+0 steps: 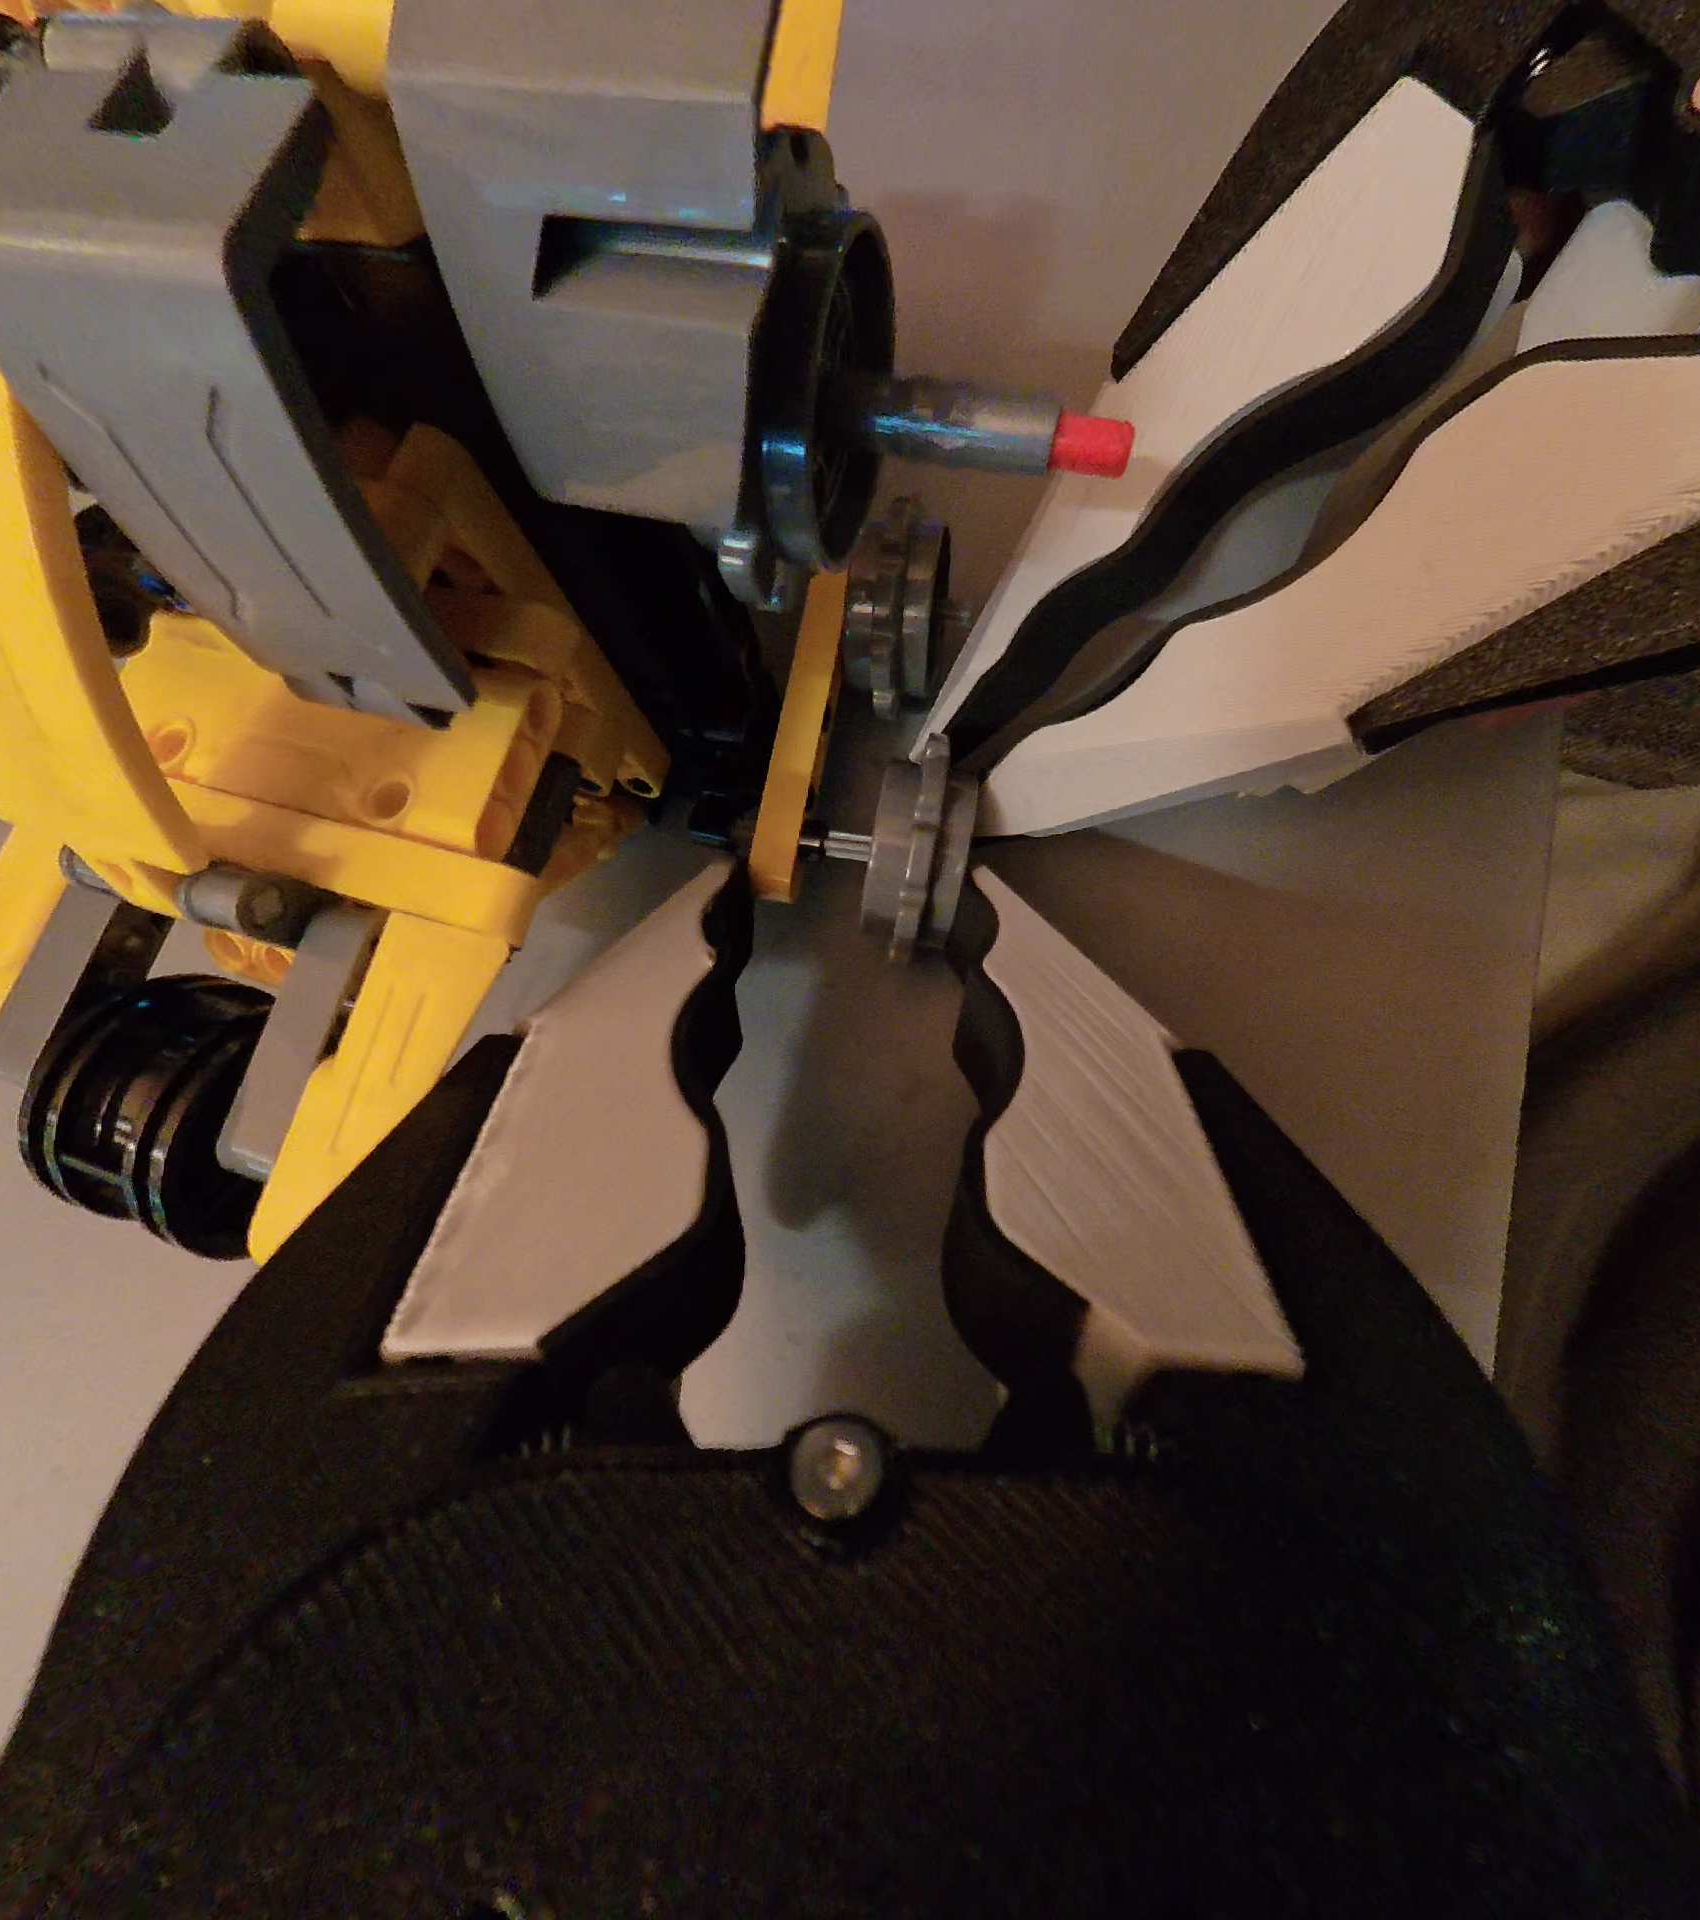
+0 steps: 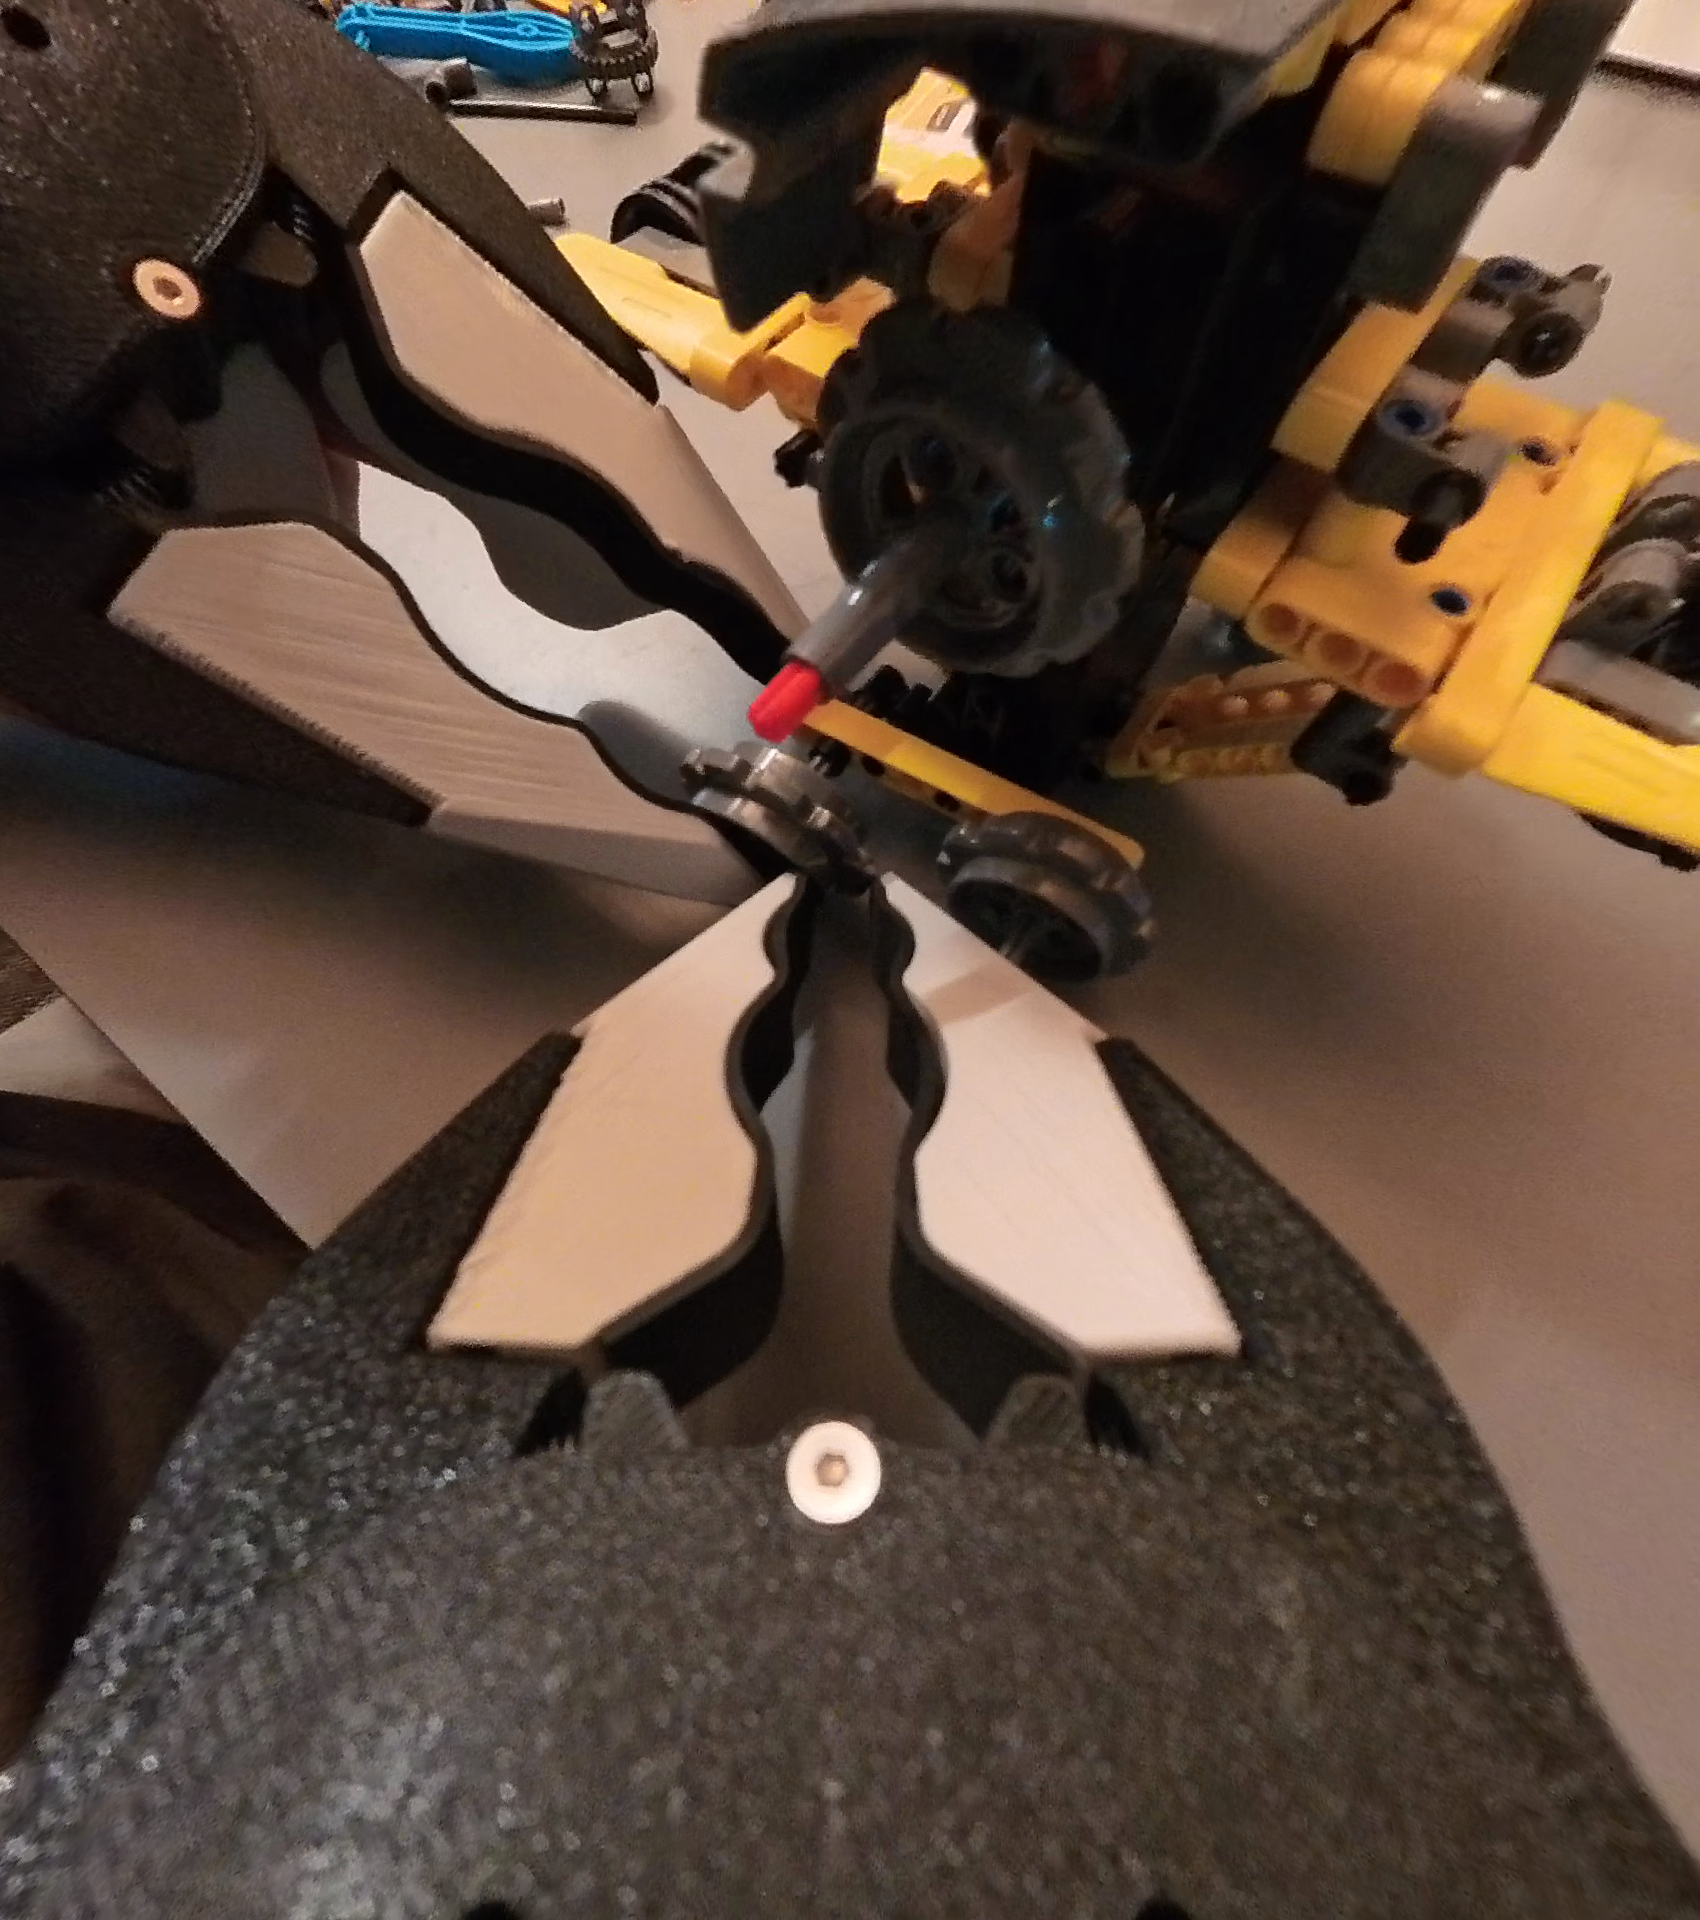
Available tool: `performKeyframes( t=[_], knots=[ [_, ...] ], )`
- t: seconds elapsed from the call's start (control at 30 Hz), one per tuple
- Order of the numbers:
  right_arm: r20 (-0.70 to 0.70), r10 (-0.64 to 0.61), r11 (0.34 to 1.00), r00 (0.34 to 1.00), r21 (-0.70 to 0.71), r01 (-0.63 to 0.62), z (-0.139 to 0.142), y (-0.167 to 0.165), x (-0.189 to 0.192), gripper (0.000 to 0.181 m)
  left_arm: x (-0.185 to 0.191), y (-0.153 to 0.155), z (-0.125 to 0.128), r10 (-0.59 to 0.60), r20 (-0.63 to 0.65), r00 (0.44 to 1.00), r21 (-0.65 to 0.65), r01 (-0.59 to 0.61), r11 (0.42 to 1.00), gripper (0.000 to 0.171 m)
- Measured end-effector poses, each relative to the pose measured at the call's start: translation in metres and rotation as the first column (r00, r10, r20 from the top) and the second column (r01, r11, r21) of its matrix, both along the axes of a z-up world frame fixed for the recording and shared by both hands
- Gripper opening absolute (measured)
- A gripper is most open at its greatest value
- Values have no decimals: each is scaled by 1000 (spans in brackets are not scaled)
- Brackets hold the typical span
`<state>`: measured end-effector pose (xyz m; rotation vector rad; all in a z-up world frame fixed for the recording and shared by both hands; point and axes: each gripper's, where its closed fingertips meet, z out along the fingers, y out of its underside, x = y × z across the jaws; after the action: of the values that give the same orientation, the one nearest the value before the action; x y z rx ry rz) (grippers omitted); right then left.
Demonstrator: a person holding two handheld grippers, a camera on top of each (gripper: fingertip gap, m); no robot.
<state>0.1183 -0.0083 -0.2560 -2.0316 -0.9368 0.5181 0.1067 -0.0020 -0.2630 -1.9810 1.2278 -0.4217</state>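
Observation:
A yellow and grey building-brick vehicle model lies tilted on the grey table; it also shows in the right wrist view. A thin yellow beam carries a small grey gear on an axle. My left gripper brackets both: one finger touches the beam's end, the other the gear's face. My right gripper is nearly closed on that gear's rim. It enters the left wrist view from the upper right. A grey pin with a red tip sticks out of a black wheel.
A second grey gear sits higher on the beam. A small black wheel rests on the table. Blue and dark loose parts lie at the far left. The table edge and dark cloth are at the near left. My two grippers' fingertips are within a few centimetres of each other.

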Motion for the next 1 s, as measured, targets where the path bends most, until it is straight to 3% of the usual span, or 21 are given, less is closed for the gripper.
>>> performKeyframes(
  t=[0.47, 0.73, 1.0],
  knots=[
    [5, -13, 1000, 1000, -14, 13, -2, 3, 1, 10, 1, 2, -4, 6, 16, 1000, -61, -5, 998, 40],
    [-6, -21, 1000, 1000, -19, 20, 0, 5, 1, 10, 2, 10, -5, 51, 17, 999, -84, -50, 995, 70],
    [11, -50, 999, 999, -11, 50, 0, 9, 8, 10, 16, 11, 2, -42, 5, 999, 22, 42, 999, 58]
  ],
)
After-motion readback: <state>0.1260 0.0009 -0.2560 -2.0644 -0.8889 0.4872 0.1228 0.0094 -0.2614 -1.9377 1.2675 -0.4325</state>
